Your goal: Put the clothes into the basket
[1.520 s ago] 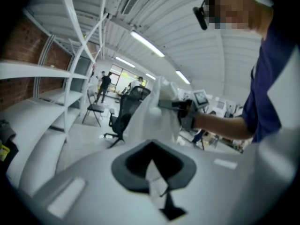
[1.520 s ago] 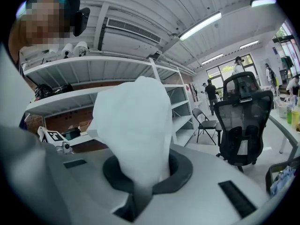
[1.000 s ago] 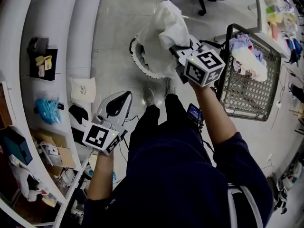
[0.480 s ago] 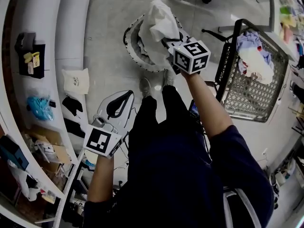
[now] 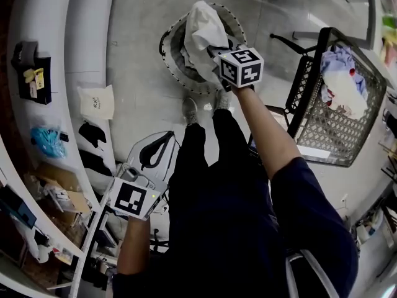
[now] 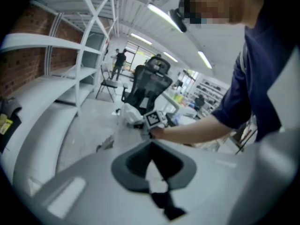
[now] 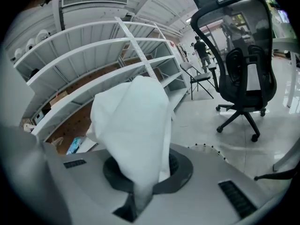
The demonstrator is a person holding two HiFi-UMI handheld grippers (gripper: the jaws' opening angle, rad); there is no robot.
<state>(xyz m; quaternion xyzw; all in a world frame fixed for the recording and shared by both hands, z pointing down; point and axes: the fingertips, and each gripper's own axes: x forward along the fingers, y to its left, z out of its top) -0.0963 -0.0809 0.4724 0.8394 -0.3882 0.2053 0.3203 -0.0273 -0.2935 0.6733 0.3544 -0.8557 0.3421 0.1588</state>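
**White garment held over the round basket**

The right gripper [image 7: 135, 205] has its jaws clamped on a white garment [image 7: 133, 125], which rises in a loose fold from between them and hides most of the gap. In the head view this gripper [image 5: 216, 52] is stretched far out from the person, and the garment [image 5: 200, 27] hangs over the near right part of the round basket [image 5: 175, 76]. That basket stands on the pale floor just beyond the person's shoes [image 5: 191, 110] and already holds crumpled clothes. Whether the white garment touches those clothes cannot be told.

The left gripper [image 6: 161, 198] has its jaws together with nothing between them. It is held low at the near left [image 5: 165, 136], well apart from the basket and beside the white shelves [image 5: 87, 42].

To the right stands a black wire cart [image 5: 310, 73] with light blue and white clothes [image 5: 341, 73] in it. In the right gripper view a black office chair [image 7: 243, 64] stands on the floor at the far right.
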